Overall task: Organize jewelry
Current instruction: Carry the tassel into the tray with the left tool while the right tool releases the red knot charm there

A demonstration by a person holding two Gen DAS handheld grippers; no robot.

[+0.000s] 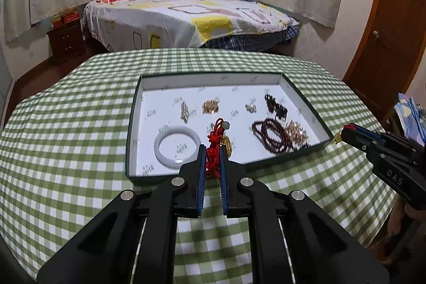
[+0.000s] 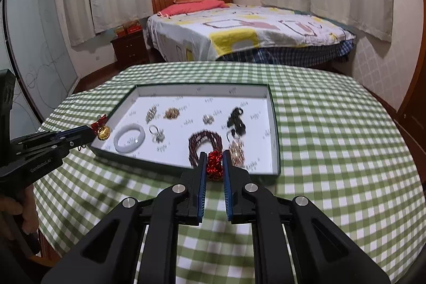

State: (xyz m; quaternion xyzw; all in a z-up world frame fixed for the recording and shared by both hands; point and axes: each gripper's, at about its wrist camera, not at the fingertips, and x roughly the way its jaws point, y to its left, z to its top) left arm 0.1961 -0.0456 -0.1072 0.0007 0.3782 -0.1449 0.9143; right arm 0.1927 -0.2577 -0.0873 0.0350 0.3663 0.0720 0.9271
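Red knotted cord fills both of your grippers: the left gripper (image 1: 212, 160) is clamped on a red knotted-cord charm with a gold pendant and a pale bead (image 1: 217, 143), and the right gripper (image 2: 214, 163) is clamped on a second red knotted-cord charm with a gold pendant (image 2: 215, 166). Both hang over the near edge of the shallow white-lined tray with dark green walls (image 1: 133, 111), which sits mid-table on the green-and-white checked tablecloth (image 1: 66, 103).

Most of the sorting looks done. Already lying in the tray, apart from one another, are:
- a pale jade-like bangle (image 1: 177, 148) at the near left corner
- a dark red bead strand (image 1: 269, 133) near the right side
- a rose-gold chain heap (image 1: 297, 132) beside those beads
- a black bead piece (image 1: 275, 105) toward the far right
- small silver and gold clusters along the far side

No loose jewelry shows on the cloth, so the two charms you hold seem to be what remains. You still have to set each down in a free spot of the tray.
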